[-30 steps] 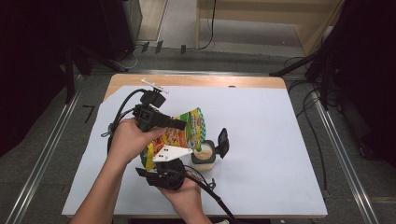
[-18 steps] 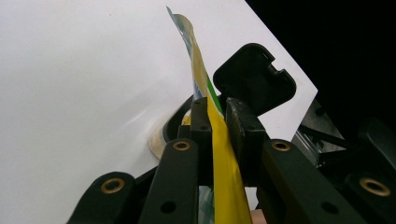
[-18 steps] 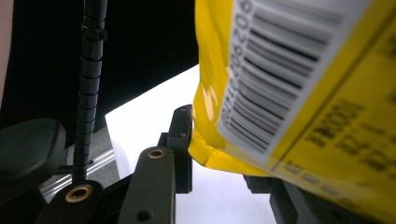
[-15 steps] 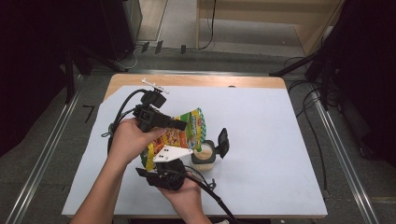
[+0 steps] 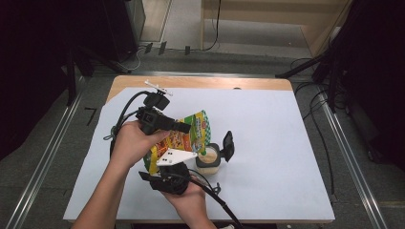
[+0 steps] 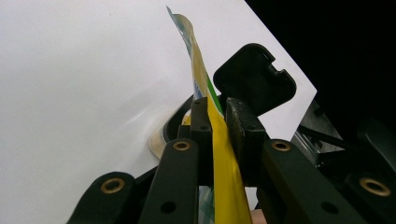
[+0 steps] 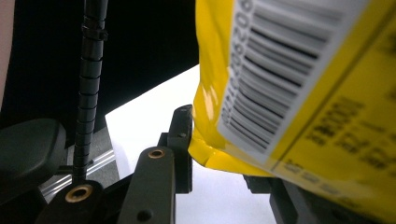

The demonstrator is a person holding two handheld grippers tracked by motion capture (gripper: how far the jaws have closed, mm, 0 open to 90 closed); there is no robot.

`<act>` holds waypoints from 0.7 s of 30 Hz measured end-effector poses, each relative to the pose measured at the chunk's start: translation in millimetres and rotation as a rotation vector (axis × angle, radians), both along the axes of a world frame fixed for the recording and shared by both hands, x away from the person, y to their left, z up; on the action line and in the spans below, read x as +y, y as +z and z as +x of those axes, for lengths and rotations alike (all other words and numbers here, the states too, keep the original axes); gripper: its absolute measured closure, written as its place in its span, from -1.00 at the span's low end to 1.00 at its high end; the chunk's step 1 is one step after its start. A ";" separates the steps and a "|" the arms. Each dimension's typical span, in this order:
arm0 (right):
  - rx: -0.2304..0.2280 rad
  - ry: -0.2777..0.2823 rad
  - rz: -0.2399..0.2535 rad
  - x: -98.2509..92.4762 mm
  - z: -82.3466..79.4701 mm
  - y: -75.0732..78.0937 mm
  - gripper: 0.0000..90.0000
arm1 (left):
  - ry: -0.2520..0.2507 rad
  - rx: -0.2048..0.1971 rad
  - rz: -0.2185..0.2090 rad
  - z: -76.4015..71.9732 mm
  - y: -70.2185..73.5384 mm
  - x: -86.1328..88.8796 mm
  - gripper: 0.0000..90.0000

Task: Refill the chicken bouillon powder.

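The snack pouch (image 5: 187, 134) hangs above the white table (image 5: 286, 143), beside an open jar (image 5: 208, 160) — the left gripper (image 6: 217, 123) pinches its edge between closed jaws; the right gripper (image 7: 224, 154) is clamped on its yellow bottom corner.

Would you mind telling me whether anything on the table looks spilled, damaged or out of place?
Nothing looks spilled or damaged. The yellow pouch is held above the open jar, pinched by the left gripper, with the right gripper at its corner. The jar's black lid is flipped open.

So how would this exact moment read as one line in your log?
left gripper: shut on snack pouch | right gripper: grips pouch bottom | open jar: beside pouch
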State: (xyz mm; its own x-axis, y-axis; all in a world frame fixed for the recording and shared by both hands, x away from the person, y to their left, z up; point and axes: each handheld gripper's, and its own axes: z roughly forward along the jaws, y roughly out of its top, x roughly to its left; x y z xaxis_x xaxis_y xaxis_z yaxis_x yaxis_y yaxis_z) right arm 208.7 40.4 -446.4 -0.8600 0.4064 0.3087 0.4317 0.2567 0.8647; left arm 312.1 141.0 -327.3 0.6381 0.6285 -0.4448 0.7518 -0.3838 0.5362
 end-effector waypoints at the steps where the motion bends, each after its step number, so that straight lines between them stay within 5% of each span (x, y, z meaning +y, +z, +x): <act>1: 0.000 0.000 0.000 0.0 0.0 0.0 0.56 | 0.001 0.002 -0.001 0.1 -0.1 0.2 0.82; 21: 0.000 0.001 0.003 0.9 0.0 0.2 0.56 | 0.014 0.023 -0.013 1.0 -0.2 1.7 0.81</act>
State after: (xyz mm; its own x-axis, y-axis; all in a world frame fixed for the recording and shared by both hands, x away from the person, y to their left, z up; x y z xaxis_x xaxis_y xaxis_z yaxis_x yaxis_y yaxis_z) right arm 208.7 41.4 -446.2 -0.8606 0.4046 0.3094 0.4310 0.2547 0.8657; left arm 313.0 142.7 -327.5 0.6189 0.6311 -0.4676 0.7691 -0.3662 0.5237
